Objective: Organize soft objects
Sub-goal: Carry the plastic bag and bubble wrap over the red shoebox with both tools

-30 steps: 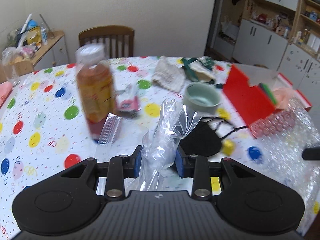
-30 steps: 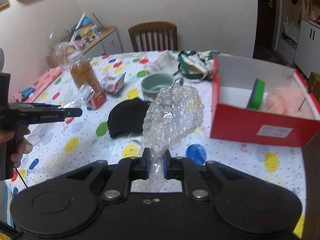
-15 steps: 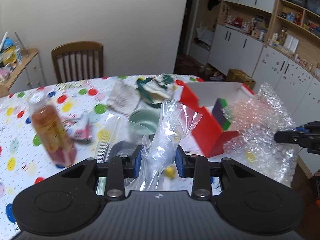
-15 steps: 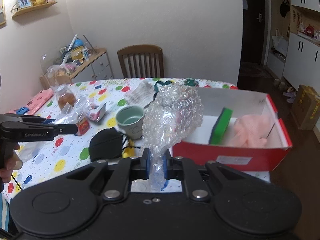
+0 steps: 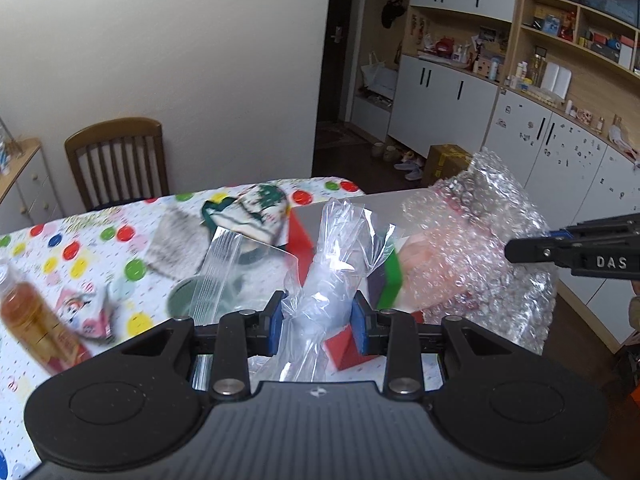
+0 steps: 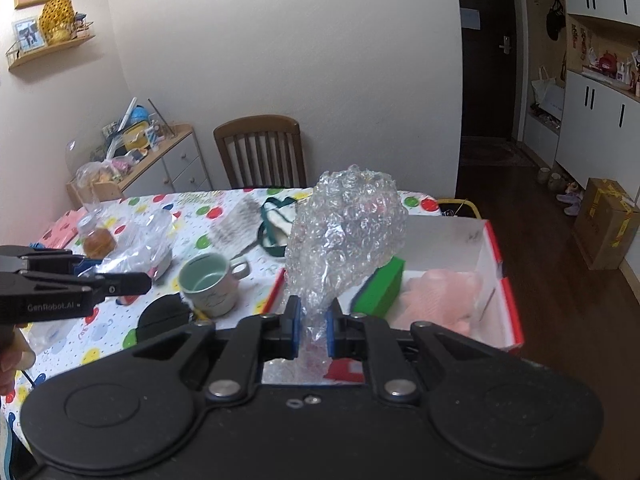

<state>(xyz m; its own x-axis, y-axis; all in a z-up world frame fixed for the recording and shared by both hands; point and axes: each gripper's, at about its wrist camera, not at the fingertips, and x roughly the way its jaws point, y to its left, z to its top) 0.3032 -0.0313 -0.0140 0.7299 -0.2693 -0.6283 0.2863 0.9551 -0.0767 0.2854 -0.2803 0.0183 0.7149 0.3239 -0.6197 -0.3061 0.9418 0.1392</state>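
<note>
My left gripper (image 5: 318,322) is shut on a clear plastic bag (image 5: 332,276) and holds it in the air in front of the red shoebox (image 5: 344,350). My right gripper (image 6: 312,326) is shut on a wad of bubble wrap (image 6: 346,232), held above the near edge of the open shoebox (image 6: 502,280). Inside the box lie a green sponge (image 6: 380,286) and a pink cloth (image 6: 444,294). The bubble wrap (image 5: 480,256) and the right gripper (image 5: 520,250) also show in the left wrist view. The left gripper (image 6: 136,282) shows at the left of the right wrist view.
On the polka-dot table (image 6: 120,336) stand a green-lined mug (image 6: 210,284), a black pouch (image 6: 164,320), a tea bottle (image 5: 36,320), a small carton (image 5: 86,314), a grey cloth (image 5: 180,244) and a green-trimmed bag (image 5: 256,214). A wooden chair (image 6: 260,152) stands behind.
Both grippers have risen and swung right toward the shoebox, keeping their loads. The bubble wrap now hangs over the box's near edge.
</note>
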